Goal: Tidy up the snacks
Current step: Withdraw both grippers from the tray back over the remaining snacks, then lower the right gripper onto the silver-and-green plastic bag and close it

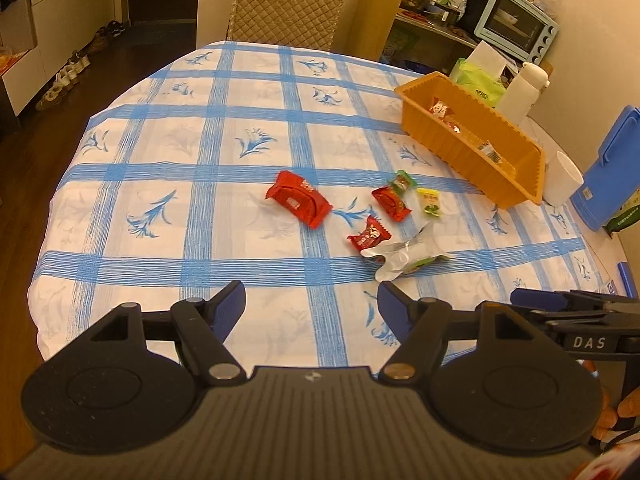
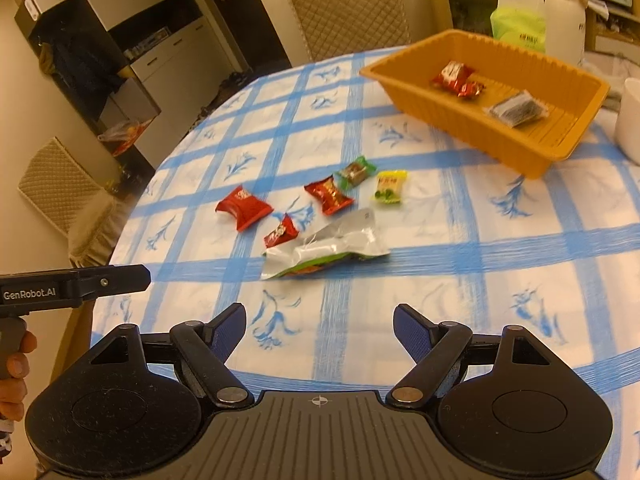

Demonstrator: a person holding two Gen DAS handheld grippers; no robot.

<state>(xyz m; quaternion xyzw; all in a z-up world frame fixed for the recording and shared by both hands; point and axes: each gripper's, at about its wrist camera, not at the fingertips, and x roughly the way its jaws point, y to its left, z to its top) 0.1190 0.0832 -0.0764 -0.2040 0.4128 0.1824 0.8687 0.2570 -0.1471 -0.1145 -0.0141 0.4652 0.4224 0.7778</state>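
Lying loose on the bench [image 1: 120, 184] are six snacks, all near the orange tray [image 1: 516, 184]. Closest to the tray is a yellow candy [image 1: 429, 201], with a green candy [image 1: 401, 181] just beside it. A red pack [image 1: 391, 202] touches the green candy. Farther from the tray sit a small red candy [image 1: 369, 237] and a big red pack [image 1: 298, 199]. A silver bag [image 1: 400, 254] lies just beside the small red candy. Inside the tray are more snacks [image 2: 456, 77]. The left hand-held gripper [image 1: 311, 304] is spread wide and holds nothing. The right hand-held gripper [image 2: 319, 326] is spread wide too, also holding nothing. Both hang over the bench, well apart from the tray.
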